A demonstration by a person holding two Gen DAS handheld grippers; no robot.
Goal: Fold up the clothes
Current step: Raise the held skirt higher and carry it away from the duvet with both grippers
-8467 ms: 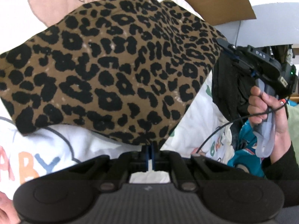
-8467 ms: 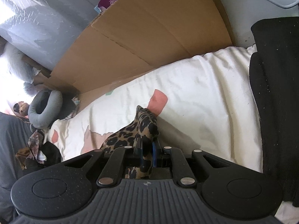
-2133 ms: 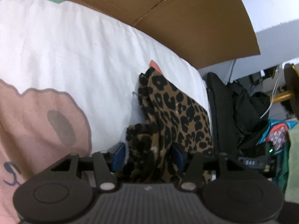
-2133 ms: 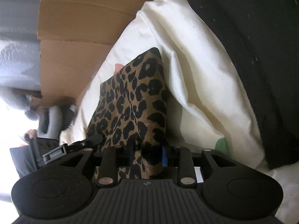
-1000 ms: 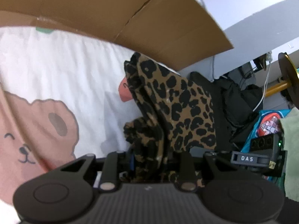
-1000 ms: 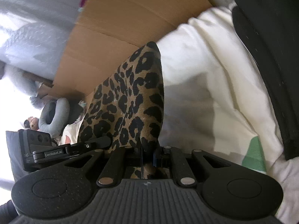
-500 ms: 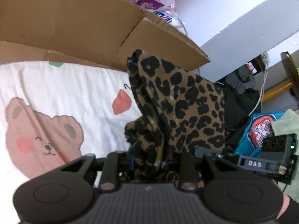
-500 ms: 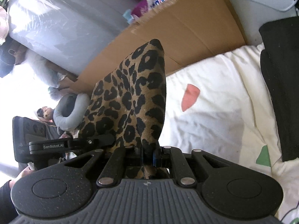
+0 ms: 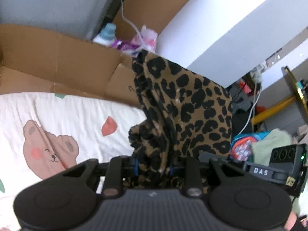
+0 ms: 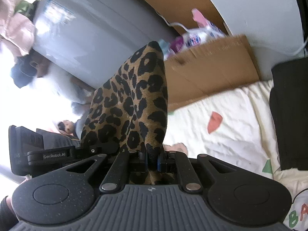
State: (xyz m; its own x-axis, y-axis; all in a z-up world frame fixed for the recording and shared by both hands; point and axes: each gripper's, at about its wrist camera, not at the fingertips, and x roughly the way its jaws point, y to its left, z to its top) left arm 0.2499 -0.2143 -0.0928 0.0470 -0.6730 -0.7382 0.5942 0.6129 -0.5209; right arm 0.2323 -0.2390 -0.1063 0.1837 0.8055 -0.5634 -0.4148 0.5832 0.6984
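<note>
— Left wrist: L gripper [image 9: 154, 168] clamped on bunched leopard cloth [image 9: 184, 104], held up above sheet [image 9: 73, 111]. Box [image 9: 63, 65] behind, sheet bare on the left.
— R gripper [image 10: 153, 160]?
— Pinched tight on 1 edge of cloth [image 10: 134, 100]. Grippers side by side, 2 total. Labels: "DAS", "GenRobot.AI".

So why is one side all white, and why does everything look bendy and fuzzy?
Right wrist view: the left edge is washed out by bright light; the cardboard box looks smeared by motion. Left wrist view: the fisheye lens curves the wall edges, and the leopard cloth is slightly soft.
</note>
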